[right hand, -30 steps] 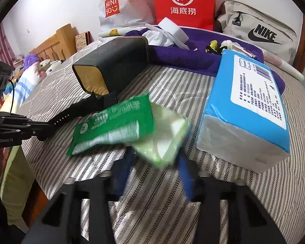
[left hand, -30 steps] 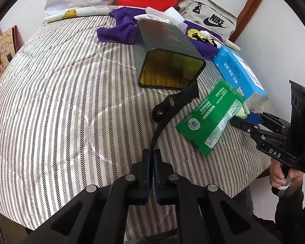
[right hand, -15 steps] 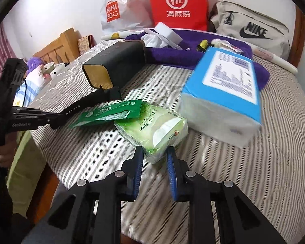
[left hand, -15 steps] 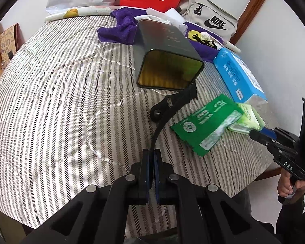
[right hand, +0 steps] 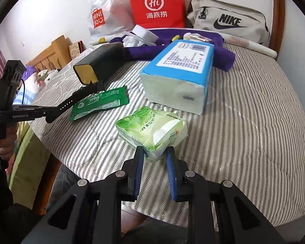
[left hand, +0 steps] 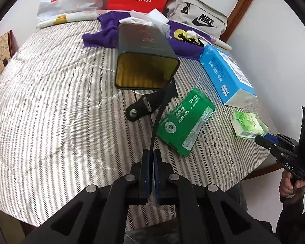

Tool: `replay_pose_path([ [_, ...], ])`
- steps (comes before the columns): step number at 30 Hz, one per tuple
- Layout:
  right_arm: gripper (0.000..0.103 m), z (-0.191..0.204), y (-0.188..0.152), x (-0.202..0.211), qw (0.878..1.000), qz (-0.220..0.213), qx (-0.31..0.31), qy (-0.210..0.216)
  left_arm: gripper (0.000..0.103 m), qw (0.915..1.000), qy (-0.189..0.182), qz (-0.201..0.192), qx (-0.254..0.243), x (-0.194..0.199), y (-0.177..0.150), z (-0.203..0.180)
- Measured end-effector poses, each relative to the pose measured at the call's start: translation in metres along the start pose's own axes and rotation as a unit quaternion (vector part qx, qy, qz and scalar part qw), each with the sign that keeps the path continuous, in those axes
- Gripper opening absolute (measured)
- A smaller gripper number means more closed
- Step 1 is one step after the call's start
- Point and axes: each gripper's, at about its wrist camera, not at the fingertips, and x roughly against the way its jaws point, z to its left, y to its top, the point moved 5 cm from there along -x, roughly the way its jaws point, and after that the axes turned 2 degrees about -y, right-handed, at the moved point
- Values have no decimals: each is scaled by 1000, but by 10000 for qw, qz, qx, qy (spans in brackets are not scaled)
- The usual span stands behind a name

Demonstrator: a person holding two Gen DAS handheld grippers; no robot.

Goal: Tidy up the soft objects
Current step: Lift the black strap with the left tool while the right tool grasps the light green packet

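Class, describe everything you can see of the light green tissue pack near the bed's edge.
The light green tissue pack is a small soft block in glossy, crinkled plastic printed with leaves and lettering. It lies flat on the striped bedcover, apart from the blue pack. The right tool pinches its near corner between blue pads.

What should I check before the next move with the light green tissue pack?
1. Right gripper grips the light green tissue pack: ok; its fingers have just been closing, with the pack's corner between them.
2. Left gripper shut on the black strap: ok.
3. Pack apart from the green pouch: ok.
4. Pack apart from the blue tissue pack: ok.
5. Where the pack belongs: cannot tell.
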Motion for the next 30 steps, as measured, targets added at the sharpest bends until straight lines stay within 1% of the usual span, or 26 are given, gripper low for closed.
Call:
replay_pose_path([
  [3, 23, 0, -2, -5, 10000, 42, 25, 22, 5, 9998, 174, 78, -100, -12, 4, -3],
  [8, 26, 2, -2, -17, 9999, 100, 75, -2, 5, 9993, 271, 106, -247, -21, 12, -11],
  [10, 34, 1, -1, -21, 9999, 88, 53, 37, 5, 9993, 269, 108, -251, -23, 16, -12],
  [11, 44, 1, 0, -23, 9999, 83, 45, 38, 5, 9993, 267, 113, -244, -24, 18, -12],
  [13, 56, 1, 3, -28, 10000, 47, 27, 33, 8, 9994, 239, 117, -241, -25, 20, -13],
  [15, 60, 2, 8, -32, 10000, -16, -15, 54, 8, 9994, 231, 101, -237, -27, 23, -14],
  [17, 68, 3, 12, -36, 10000, -41, -46, 68, 8, 9992, 271, 57, -295, -28, 24, -15],
  [21, 67, 8, 20, -43, 9999, -153, 13, -11, 8, 9988, 310, -19, -376, -29, 26, -18],
  [22, 65, 9, 21, -44, 9998, -174, 56, -42, 7, 9989, 296, -28, -354, -29, 26, -17],
  [24, 56, 12, 22, -44, 9996, -214, 150, -73, 6, 9993, 219, -33, -298, -28, 25, -16],
  [25, 55, 14, 21, -44, 9995, -233, 203, -86, 6, 9994, 188, -42, -281, -27, 25, -15],
  [27, 50, 14, 21, -43, 9994, -261, 222, -103, 5, 9994, 178, -54, -292, -24, 23, -16],
  [30, 45, 13, 20, -39, 9994, -269, 198, -37, 5, 9992, 152, -117, -338, -19, 21, -20],
])
